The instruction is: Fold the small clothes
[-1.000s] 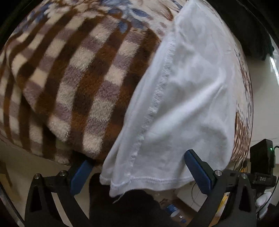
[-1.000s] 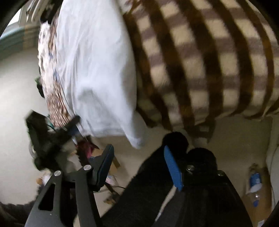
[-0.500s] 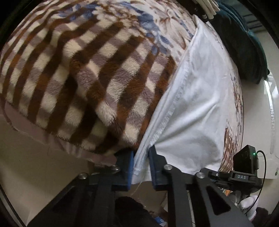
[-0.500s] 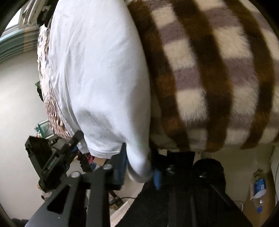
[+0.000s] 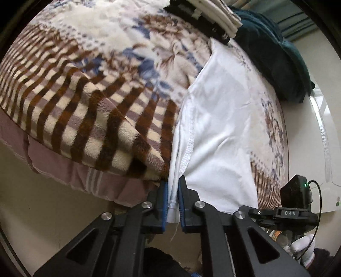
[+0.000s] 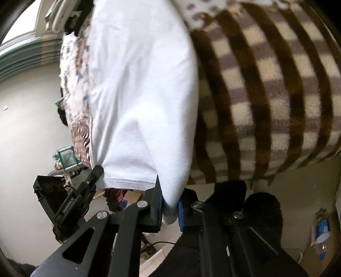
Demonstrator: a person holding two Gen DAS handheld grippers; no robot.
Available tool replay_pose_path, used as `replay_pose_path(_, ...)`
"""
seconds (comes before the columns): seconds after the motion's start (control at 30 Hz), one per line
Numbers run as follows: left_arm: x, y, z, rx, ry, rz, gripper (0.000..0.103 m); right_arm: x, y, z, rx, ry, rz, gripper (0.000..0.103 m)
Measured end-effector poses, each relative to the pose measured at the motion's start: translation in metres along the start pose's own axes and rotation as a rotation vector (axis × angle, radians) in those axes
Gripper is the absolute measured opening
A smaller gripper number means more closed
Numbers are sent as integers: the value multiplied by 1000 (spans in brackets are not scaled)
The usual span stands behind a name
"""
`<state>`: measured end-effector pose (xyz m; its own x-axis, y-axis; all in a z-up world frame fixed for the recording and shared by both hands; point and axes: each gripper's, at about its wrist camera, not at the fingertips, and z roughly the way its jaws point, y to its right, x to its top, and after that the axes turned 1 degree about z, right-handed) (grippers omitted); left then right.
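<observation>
A white garment (image 5: 221, 132) lies stretched along a bed covered by a brown checked and floral blanket (image 5: 89, 110). My left gripper (image 5: 173, 204) is shut on the garment's near hemmed corner at the bed's edge. In the right wrist view the same white garment (image 6: 138, 89) hangs over the blanket's edge, and my right gripper (image 6: 169, 208) is shut on its other near corner. The other gripper shows in each view, at the right (image 5: 296, 204) and at the left (image 6: 70, 198).
A stack of folded clothes (image 5: 208, 15) and a dark teal heap (image 5: 275, 55) lie at the bed's far end. A pale floor lies below the bed. A water bottle (image 6: 321, 232) stands on the floor at the right. Clutter (image 6: 66, 157) lies by the bed's foot.
Both grippers went from open to shut on the garment's near corners. Both have since drawn back and up, so more of the bed shows.
</observation>
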<state>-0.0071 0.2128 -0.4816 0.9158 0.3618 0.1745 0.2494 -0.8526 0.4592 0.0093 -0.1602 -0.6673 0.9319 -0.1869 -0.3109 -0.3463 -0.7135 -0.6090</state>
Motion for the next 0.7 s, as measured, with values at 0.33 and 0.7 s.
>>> replay_pose_path(0.33,7,12,6,70,-60,-92,7,5,-25,-38,-22,45,-39,11)
replay_pose_path(0.7,-7,-4,29,119,-134,-197,7,17,-31,5,-207,0,-67,11)
